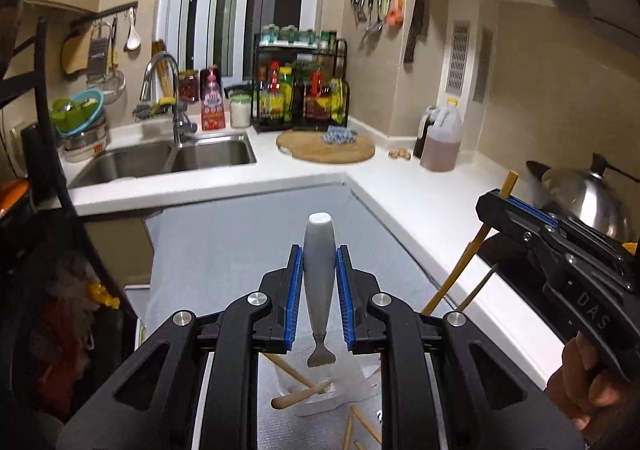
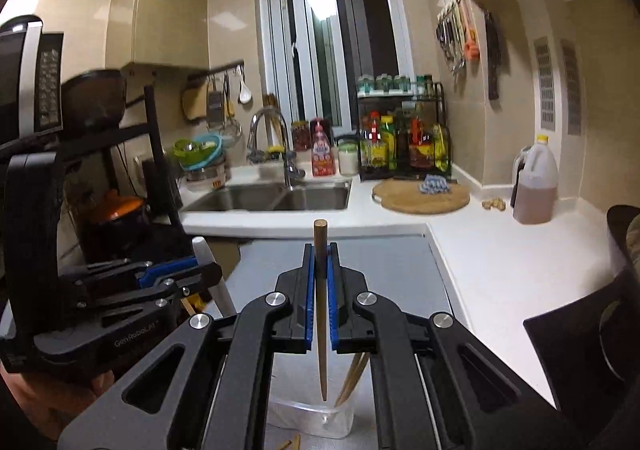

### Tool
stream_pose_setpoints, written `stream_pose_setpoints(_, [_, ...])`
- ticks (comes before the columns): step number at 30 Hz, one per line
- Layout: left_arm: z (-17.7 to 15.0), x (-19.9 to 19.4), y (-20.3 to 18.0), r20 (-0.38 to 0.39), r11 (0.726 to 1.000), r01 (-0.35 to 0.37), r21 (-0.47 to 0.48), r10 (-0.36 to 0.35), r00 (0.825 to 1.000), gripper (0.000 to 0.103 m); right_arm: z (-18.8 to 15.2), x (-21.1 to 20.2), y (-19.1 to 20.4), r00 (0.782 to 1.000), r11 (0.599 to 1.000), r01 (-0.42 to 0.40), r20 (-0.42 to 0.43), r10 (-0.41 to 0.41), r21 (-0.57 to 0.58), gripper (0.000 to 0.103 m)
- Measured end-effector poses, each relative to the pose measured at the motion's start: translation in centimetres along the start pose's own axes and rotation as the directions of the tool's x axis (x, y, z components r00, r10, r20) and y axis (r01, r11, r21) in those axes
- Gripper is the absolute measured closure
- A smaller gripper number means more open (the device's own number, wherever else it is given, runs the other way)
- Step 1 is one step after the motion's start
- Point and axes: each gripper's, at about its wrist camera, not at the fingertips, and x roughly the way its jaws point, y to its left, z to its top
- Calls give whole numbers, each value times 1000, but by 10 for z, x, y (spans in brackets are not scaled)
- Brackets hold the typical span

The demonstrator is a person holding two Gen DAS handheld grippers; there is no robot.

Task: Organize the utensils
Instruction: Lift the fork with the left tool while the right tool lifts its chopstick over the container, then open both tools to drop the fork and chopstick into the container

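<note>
My left gripper (image 1: 319, 252) is shut on the pale grey handle of a metal utensil (image 1: 319, 270), held upright with its metal end hanging down. Beneath it a clear plastic cup (image 1: 332, 404) holds wooden utensils on the grey mat. My right gripper (image 2: 320, 250) is shut on a wooden chopstick (image 2: 321, 350), which stands vertical with its tip just above the clear cup (image 2: 312, 418); more chopsticks (image 2: 352, 378) lean inside it. The left wrist view shows the right gripper (image 1: 496, 202) at the right, gripping that chopstick (image 1: 460, 270). In the right wrist view the left gripper (image 2: 172, 274) is at the left.
The grey mat (image 1: 240, 242) covers the near counter, with loose chopsticks (image 1: 360, 426) on it. Behind are a double sink (image 1: 168, 158), a round cutting board (image 1: 326, 146), a bottle rack (image 1: 300, 90) and an oil jug (image 1: 442, 138). A lidded wok (image 1: 580, 198) sits at the right.
</note>
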Motion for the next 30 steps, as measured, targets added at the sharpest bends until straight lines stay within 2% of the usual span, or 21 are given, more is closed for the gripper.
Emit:
stream_pose_setpoints(6, [-12,14,4,-53,1000,7,-13,-7,999,86,-19,15,-1,998,1000,-1,-56,1,-11,96])
stream_pose_setpoints(10, [-12,8,1,-36,1000,-3,-3,3,999,81,-26,15,-2,997,1000,-3,-78,2,-11,95])
stream_pose_setpoints(12, [-11,0,1,-13,1000,-7,0,7,1000,81,-26,10,-1,997,1000,0,-75,-1,-13,91])
stream_pose_setpoints(18, [-9,-32,-1,48,1000,-11,-11,11,999,81,-19,-15,1,999,999,19,-31,-20,-33,84])
stream_pose_setpoints(23, [-14,-62,-2,93,1000,-12,-27,14,996,81,-11,-45,3,999,999,27,19,-26,-46,82])
stream_pose_setpoints(27, [-29,-89,-1,126,999,-13,-44,18,992,81,-15,-81,5,997,999,23,74,-19,-48,82])
stream_pose_setpoints(30, [-52,-102,0,131,998,-22,-56,30,991,81,-30,-104,7,996,999,21,93,-16,-47,82])
